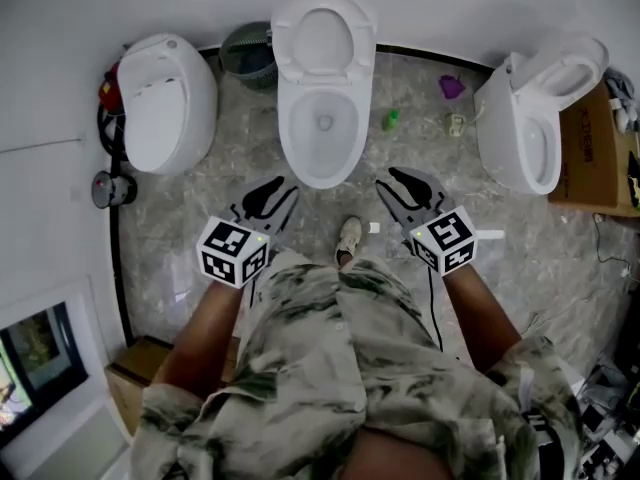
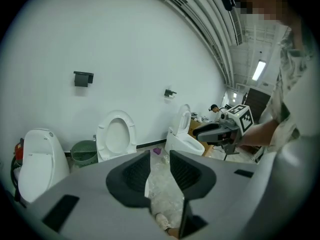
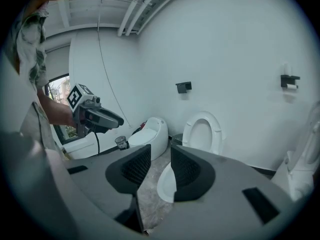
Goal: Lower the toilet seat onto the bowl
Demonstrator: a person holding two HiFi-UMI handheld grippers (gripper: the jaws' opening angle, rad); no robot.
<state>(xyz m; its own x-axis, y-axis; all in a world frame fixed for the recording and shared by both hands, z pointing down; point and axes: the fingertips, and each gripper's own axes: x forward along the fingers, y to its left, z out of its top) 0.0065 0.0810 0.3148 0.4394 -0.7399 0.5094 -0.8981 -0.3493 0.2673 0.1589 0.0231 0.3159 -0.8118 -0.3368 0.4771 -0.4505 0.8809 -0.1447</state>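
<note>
The middle white toilet has its seat (image 1: 323,36) raised against the wall above the open bowl (image 1: 322,133). The seat (image 2: 116,134) also shows upright in the left gripper view, and the seat (image 3: 202,131) stands above the bowl rim (image 3: 167,181) in the right gripper view. My left gripper (image 1: 268,200) is open and empty over the floor, short of the bowl's front left. My right gripper (image 1: 405,190) is open and empty at the bowl's front right. Neither touches the toilet. Each gripper view shows the other gripper held out to the side.
A closed white toilet (image 1: 165,103) stands at the left, and one with its seat up (image 1: 530,118) at the right. A green bin (image 1: 245,53) sits behind, between the left and middle toilets. A green bottle (image 1: 391,120), a purple object (image 1: 452,86) and a cardboard box (image 1: 590,158) lie to the right. My shoe (image 1: 348,238) is on the marble floor.
</note>
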